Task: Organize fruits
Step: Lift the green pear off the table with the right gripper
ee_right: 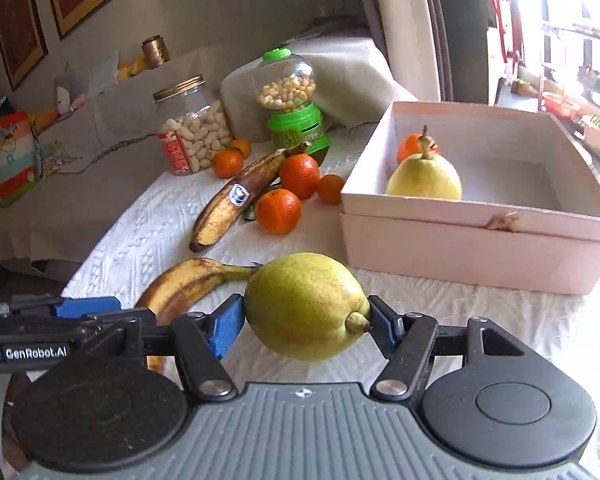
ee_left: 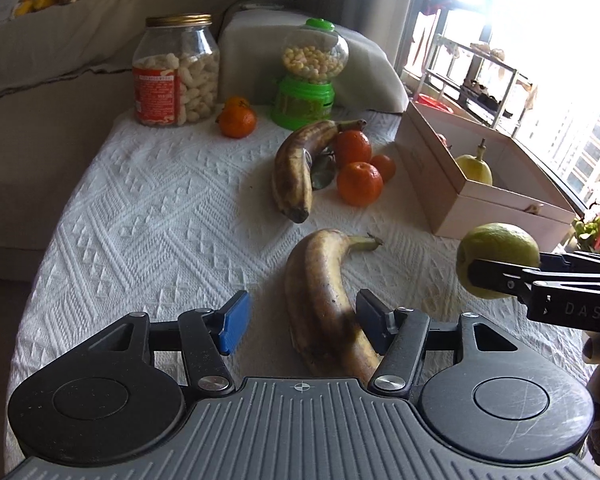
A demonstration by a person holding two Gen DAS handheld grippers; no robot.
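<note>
A green-yellow pear (ee_right: 306,306) hangs above the white textured cloth (ee_left: 148,216) of the bench, pinched on both sides by the blue-padded fingers (ee_right: 226,326) of the right gripper (ee_right: 306,326), its stubby stem pointing toward the camera. In the left wrist view the same pear shows at the right edge, clamped in that gripper's black arms, just short of the pink box (ee_right: 480,240).

The box sits open at the right side of the bench; inside it lie a second, paler pear (ee_right: 424,180) with its stem up and, behind it, an orange mandarin (ee_right: 408,146) (mostly hidden).

Just below and left of the held pear a spotted banana (ee_left: 324,304) lies on the cloth. The left gripper (ee_left: 304,322) hovers over its near end with fingers (ee_left: 234,324) spread wide: the banana lies between them, close against the right one, though I cannot tell whether it touches, and the left one is well clear.

Farther back rests a browner banana (ee_right: 228,204) bearing a sticker, with three mandarins (ee_right: 278,210) clustered at its right. Beyond them stand a clear jar (ee_left: 176,72) of pale snacks with a gold lid, another mandarin (ee_left: 238,118) beside it, and a green candy dispenser (ee_left: 306,76) with a clear globe
</note>
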